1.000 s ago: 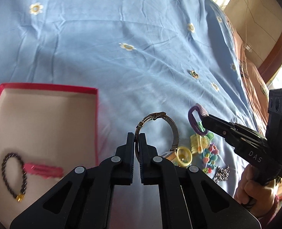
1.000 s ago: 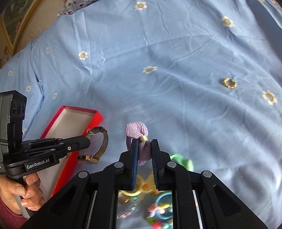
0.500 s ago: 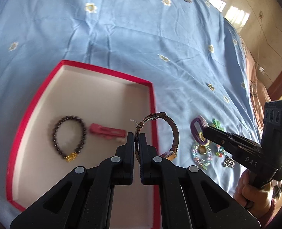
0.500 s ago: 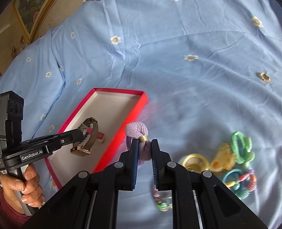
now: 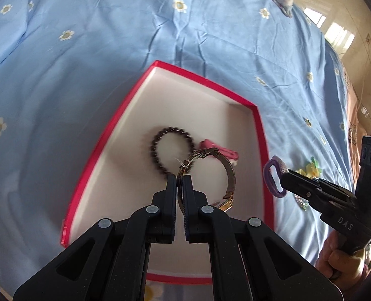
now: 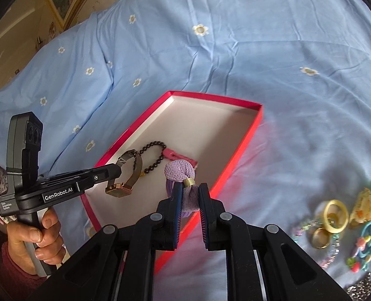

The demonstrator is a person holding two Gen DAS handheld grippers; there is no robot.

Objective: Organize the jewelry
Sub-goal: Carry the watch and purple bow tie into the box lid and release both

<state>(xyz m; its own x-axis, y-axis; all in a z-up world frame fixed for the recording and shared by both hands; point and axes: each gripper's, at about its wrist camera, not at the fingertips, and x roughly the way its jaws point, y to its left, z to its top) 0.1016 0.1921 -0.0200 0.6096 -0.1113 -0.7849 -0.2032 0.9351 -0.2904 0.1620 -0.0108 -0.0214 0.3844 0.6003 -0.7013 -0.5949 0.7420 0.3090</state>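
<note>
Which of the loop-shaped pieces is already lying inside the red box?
The dark beaded bracelet lies on the floor of the red box. The watch hangs from the left gripper; the purple hair tie is in the right gripper.

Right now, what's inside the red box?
Lying inside the red box: a dark bead bracelet and a pink hair clip. The purple hair tie hides part of the clip.

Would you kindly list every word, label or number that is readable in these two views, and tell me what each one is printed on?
"GenRobot.AI": white print on the side of the left gripper, seen from the right wrist view.
"DAS": raised letters on the body of the right gripper, seen from the left wrist view.
Small white print at the rear of the left gripper's body: too small to read.
Nothing else carries readable text.
</note>
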